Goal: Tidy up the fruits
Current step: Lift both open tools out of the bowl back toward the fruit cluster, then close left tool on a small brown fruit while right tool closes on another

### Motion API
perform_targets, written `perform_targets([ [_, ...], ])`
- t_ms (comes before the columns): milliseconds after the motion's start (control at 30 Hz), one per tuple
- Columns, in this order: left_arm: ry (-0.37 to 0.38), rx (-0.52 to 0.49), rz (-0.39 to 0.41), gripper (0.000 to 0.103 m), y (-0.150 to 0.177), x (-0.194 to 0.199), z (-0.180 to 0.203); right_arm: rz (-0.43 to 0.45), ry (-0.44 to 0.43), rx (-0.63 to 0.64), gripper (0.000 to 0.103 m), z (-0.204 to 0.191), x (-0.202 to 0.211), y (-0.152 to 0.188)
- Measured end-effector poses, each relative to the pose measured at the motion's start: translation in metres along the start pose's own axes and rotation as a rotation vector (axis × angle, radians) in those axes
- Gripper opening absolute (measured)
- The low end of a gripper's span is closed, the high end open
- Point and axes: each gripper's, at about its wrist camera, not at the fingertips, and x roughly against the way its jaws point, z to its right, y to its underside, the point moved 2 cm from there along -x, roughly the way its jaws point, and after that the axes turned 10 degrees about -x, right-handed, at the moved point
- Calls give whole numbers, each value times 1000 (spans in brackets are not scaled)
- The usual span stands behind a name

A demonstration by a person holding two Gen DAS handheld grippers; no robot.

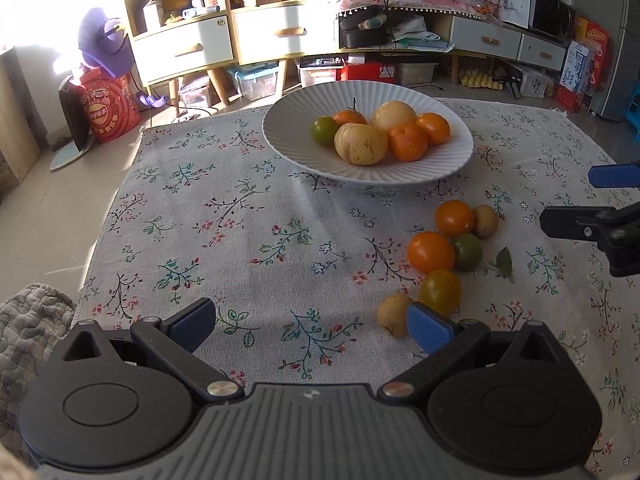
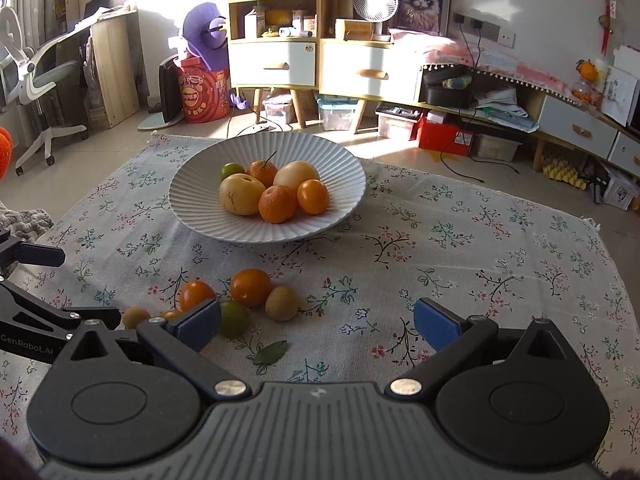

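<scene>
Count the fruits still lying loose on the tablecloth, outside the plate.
6, clustered in front of the plate: two orange fruits, a brown one, a green one, an orange-green one, and a tan one by the left gripper.

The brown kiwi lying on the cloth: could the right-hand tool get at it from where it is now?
Probably yes. The right tool is open, and the kiwi lies just ahead, slightly left of centre. Only an orange tomato touches it on its far left; its near side is free.
</scene>
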Motion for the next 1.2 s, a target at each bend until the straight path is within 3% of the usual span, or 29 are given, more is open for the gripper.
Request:
perform_targets([
  [433, 20, -94, -24, 101, 16, -8, 20, -72, 12, 102, 102, -7, -10, 25],
  [667, 39, -95, -7, 96, 16, -12, 23, -96, 32, 86, 102, -4, -18, 31],
  [867, 71, -69, 6, 80, 10, -15, 23, -87, 42, 91, 101, -3, -32, 31],
  [1200, 110, -76, 26, 50, 5, -15, 30, -47, -9, 81, 86, -5, -39, 24],
])
